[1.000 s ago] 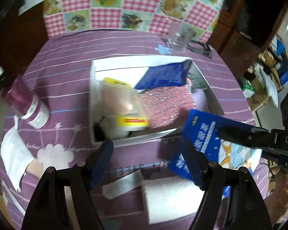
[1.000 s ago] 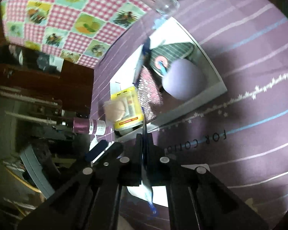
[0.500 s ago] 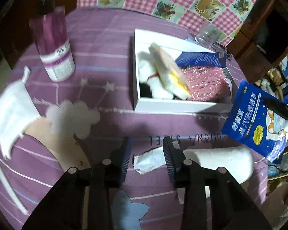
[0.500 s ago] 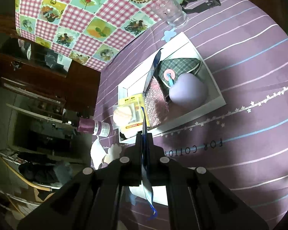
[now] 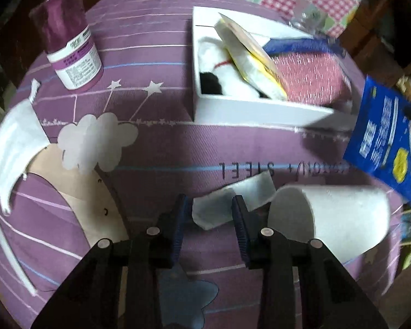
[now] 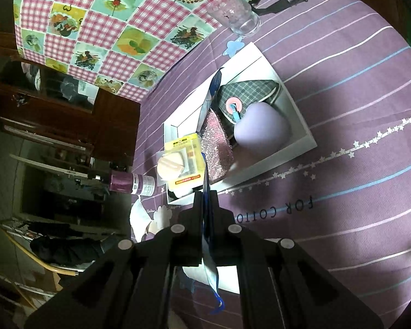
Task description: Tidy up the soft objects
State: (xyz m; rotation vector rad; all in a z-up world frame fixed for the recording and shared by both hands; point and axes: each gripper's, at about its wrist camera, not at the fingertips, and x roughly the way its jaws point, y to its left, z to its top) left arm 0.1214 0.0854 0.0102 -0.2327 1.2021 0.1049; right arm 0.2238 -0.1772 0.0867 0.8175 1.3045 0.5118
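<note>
The left gripper (image 5: 210,213), jaws just narrowed, straddles the paper roll's (image 5: 328,219) loose tail (image 5: 227,205) at six o'clock; lifting may merely unspool it. The right gripper (image 6: 205,200) pinches the blue packet (image 5: 383,139) (floppy, could slip).

The left claw (image 5: 210,220) is matte black plastic, its two angular arms each fixed with a pair of round silver screw heads, and its fingers carry ribbed dark-blue pads (image 5: 239,224). The right claw (image 6: 207,205) has the same black body and silver screws.
</note>
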